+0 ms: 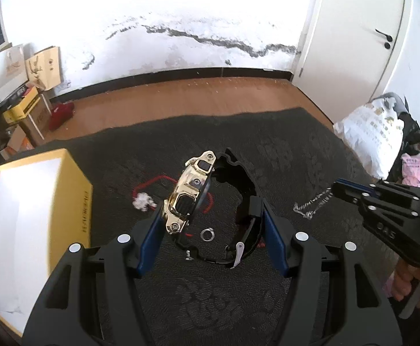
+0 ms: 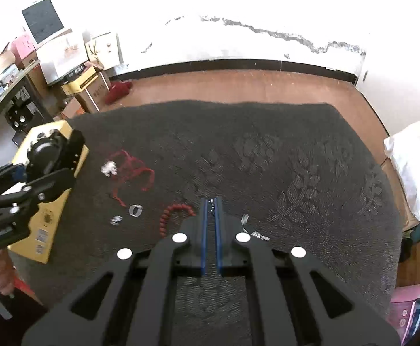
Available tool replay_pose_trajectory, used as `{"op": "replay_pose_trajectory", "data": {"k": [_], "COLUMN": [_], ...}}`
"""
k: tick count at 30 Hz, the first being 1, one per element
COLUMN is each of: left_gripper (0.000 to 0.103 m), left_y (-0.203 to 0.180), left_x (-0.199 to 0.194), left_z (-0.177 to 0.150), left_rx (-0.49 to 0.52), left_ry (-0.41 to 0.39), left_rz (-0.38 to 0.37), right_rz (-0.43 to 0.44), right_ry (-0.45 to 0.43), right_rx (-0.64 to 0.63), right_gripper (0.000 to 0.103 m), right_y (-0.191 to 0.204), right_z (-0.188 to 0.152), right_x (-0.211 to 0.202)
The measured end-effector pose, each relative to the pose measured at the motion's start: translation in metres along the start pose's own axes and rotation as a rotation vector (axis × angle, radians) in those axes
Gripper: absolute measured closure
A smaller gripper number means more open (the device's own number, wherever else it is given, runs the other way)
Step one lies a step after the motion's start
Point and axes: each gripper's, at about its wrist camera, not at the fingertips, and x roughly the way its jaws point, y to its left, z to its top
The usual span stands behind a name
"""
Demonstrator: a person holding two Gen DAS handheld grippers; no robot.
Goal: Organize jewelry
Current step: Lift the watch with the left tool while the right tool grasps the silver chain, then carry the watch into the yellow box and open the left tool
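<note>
My left gripper (image 1: 210,216) is shut on a gold-cased watch (image 1: 187,190) with a black strap (image 1: 246,196), held above the dark carpet. It also shows in the right wrist view (image 2: 44,155), over the yellow box (image 2: 53,201). My right gripper (image 2: 211,201) is shut on a silver chain (image 1: 310,204), which hangs from its tips in the left wrist view (image 1: 336,189). On the carpet lie a red cord with a white charm (image 2: 129,167), a red bead bracelet (image 2: 175,212), a silver ring (image 2: 136,210) and a small silver piece (image 2: 116,219).
The open yellow box with white lining (image 1: 28,225) stands at the carpet's left edge. Cardboard boxes (image 2: 74,66) are stacked by the wall at the far left. A white bag (image 1: 374,138) lies at the right. Wooden floor (image 2: 238,86) lies beyond the carpet (image 2: 296,173).
</note>
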Motion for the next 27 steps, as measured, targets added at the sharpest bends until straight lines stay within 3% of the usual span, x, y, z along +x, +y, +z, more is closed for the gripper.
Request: {"op": "replay_pose_trajectory", "data": {"k": [7, 14, 21, 27], "left_gripper": [0.041, 0.041, 0.041, 0.041], "left_y": [0.045, 0.106, 0.174, 0.216], "left_x": [-0.053, -0.13, -0.204, -0.238], "left_z": [0.009, 0.016, 0.007, -0.012], "left_rx": [-0.057, -0.101, -0.165, -0.2], "left_ry": [0.0, -0.008, -0.017, -0.018], "left_rz": [0.028, 0.078, 0.163, 0.251], "right_rz": [0.063, 0.144, 0.185, 0.239], "right_ry": [-0.044, -0.086, -0.113, -0.113], "right_rx": [-0.067, -0.183, -0.32, -0.391], "right_gripper": [0.098, 0.098, 0.098, 0.098], "right_y": [0.049, 0.134, 0.231, 0.309], "right_z": [0.033, 0.073, 0.094, 0.103], "right_x": [-0.062, -0.131, -0.168, -0.182]}}
